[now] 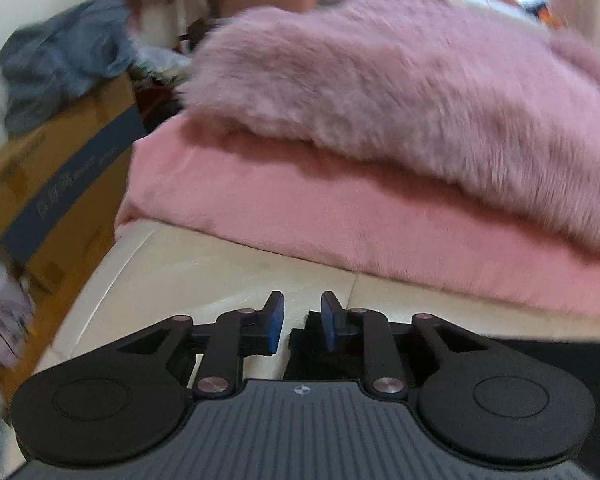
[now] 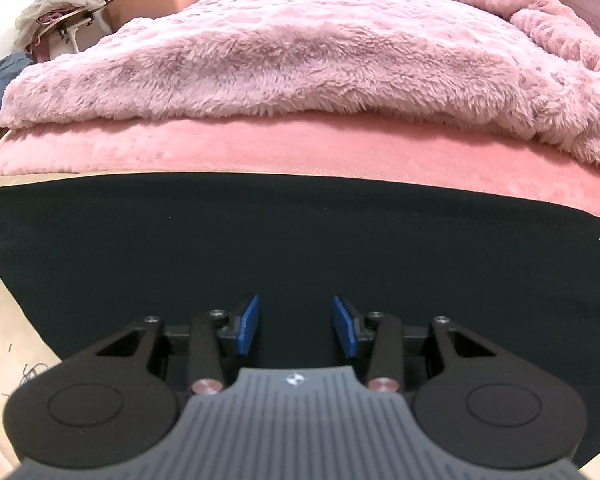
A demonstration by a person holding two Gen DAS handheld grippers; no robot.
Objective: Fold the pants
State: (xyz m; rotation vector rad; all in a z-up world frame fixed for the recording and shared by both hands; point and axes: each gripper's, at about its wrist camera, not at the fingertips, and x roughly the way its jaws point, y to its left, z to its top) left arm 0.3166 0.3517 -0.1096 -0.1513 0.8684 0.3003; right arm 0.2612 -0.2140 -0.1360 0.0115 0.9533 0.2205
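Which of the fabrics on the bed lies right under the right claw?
The black pants, flat and smooth; the pink sheet and fluffy blanket lie farther back.

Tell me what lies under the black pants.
The black pants lie spread on a cream surface, which shows bare at their left. Their far edge meets the pink sheet under the fluffy blanket. What is beneath their middle is covered.

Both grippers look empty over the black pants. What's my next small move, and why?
Probably lower the right gripper straight down to pinch the near edge of the black pants. Its jaws stand open above the cloth, holding nothing. The pants lie spread flat in front of the pink blanket. The left gripper, jaws slightly apart, sits at the pants' left corner.
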